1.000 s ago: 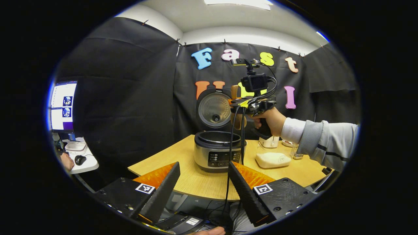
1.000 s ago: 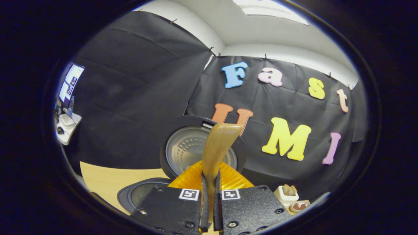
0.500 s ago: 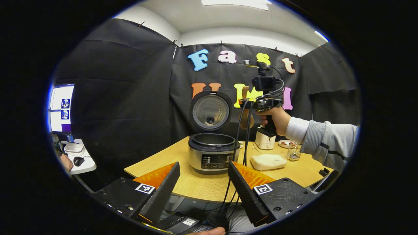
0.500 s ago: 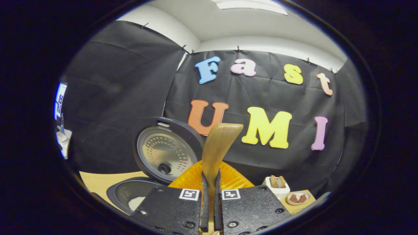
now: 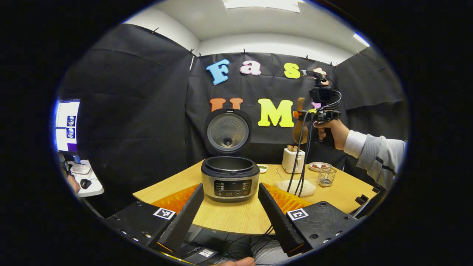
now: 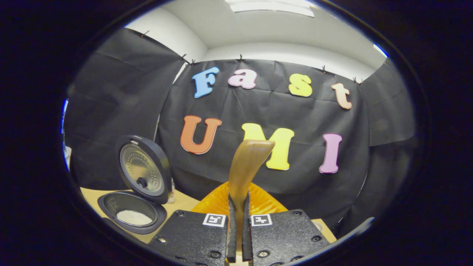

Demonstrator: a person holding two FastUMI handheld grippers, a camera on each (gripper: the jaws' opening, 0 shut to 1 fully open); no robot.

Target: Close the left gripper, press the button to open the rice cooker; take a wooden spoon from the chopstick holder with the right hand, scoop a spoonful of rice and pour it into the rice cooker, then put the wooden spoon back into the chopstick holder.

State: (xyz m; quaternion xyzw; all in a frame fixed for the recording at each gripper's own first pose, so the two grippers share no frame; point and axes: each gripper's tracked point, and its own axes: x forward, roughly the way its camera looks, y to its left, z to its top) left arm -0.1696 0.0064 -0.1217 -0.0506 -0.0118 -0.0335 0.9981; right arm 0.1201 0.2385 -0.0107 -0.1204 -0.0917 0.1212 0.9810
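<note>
We are pinching the wooden spoon (image 6: 247, 166) in the right gripper (image 6: 238, 236), upright, rice cooker (image 6: 133, 192) gaping open at eight o'clock, rice (image 6: 133, 217) inside, left gripper (image 5: 231, 214) spread, hovering over the counter (image 5: 236, 218).

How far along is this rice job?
Mostly done, it seems. The rice cooker stands open, with white rice in its pot. The right tongs grip the wooden spoon, raised near the chopstick holder. The left tongs hang open. What is left: putting the spoon back.
</note>
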